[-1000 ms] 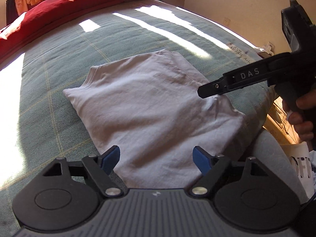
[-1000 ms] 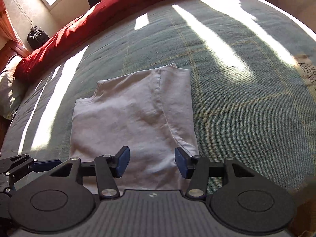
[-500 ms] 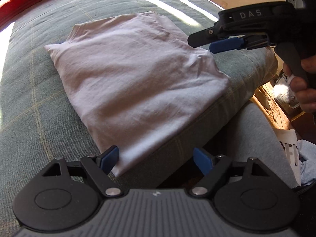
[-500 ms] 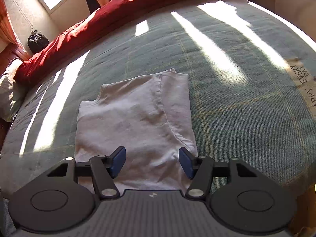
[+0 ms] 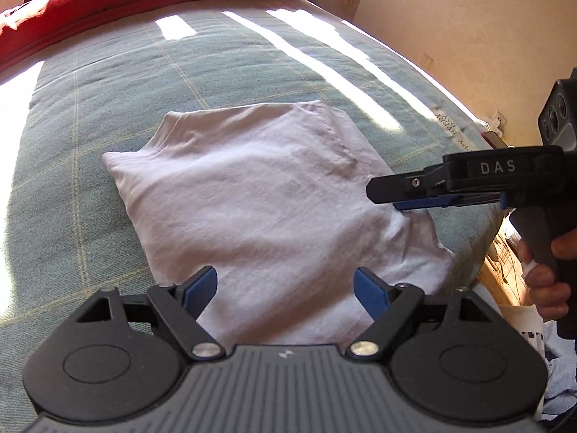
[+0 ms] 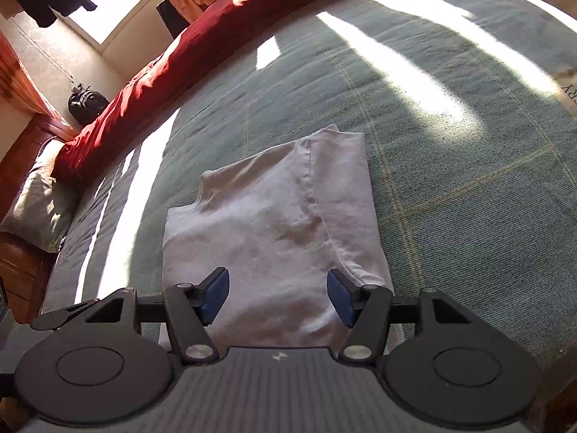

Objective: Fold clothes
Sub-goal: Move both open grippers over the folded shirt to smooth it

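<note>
While your left gripper [image 5: 285, 288] is hanging spread wide over the near edge of the shirt [image 5: 252, 209], clasping nothing, your right gripper [image 6: 277, 297] is sitting released too, pads clear of the cloth between them. From the left view, its lower blue finger [image 5: 422, 203] is touching a raised wrinkle at the shirt's right corner. Your hand [image 5: 551, 270] is wrapping the grip. The shirt is lying folded on the green bed [image 6: 450, 187], close to its near edge, sun striping across. A red blanket [image 6: 173, 72] is running along the far side.
</note>
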`<action>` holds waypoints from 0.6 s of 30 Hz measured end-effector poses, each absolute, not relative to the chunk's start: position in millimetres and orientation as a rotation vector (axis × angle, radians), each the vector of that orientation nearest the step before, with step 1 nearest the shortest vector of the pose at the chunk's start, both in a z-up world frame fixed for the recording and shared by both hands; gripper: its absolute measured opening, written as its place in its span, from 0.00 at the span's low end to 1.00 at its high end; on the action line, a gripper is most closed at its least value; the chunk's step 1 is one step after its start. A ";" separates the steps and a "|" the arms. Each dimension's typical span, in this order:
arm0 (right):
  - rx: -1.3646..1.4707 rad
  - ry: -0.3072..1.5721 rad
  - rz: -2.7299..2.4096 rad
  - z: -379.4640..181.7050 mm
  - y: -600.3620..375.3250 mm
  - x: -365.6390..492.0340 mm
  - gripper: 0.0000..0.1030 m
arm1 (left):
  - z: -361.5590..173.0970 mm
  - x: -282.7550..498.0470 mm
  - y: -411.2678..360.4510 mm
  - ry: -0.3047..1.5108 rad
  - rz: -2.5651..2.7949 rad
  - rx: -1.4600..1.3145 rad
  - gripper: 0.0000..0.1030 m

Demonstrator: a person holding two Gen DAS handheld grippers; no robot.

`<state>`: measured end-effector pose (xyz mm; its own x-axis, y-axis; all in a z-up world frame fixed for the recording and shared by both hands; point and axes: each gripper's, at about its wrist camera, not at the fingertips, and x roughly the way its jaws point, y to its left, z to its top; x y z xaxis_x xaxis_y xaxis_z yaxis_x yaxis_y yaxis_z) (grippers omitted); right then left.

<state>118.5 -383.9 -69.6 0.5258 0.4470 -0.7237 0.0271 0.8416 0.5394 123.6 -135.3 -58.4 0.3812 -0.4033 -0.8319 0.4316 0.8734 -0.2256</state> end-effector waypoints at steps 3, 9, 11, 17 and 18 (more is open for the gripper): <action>0.567 1.012 0.274 -79.1 -390.1 120.1 0.63 | -64.3 125.1 -126.1 1.065 -0.507 -0.022 0.81; 0.588 0.943 0.290 -66.9 -418.9 123.3 0.78 | -44.7 136.4 -83.4 1.005 -0.419 -0.214 0.81; 0.614 0.950 0.286 -73.5 -430.5 132.6 0.78 | -53.7 146.8 -70.3 1.036 -0.370 -0.288 0.81; 0.807 1.028 0.375 -114.6 -450.4 157.4 0.79 | -86.4 166.8 -44.6 1.131 -0.332 -0.505 0.80; 0.833 1.037 0.393 -120.4 -450.3 160.3 0.79 | -91.4 168.9 -43.4 1.141 -0.331 -0.519 0.80</action>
<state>160.3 -450.3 -120.4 0.4777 0.6456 -0.5958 0.0881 0.6396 0.7636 168.9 -43.4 -91.4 0.3876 -0.5027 -0.7727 -0.0116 0.8355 -0.5493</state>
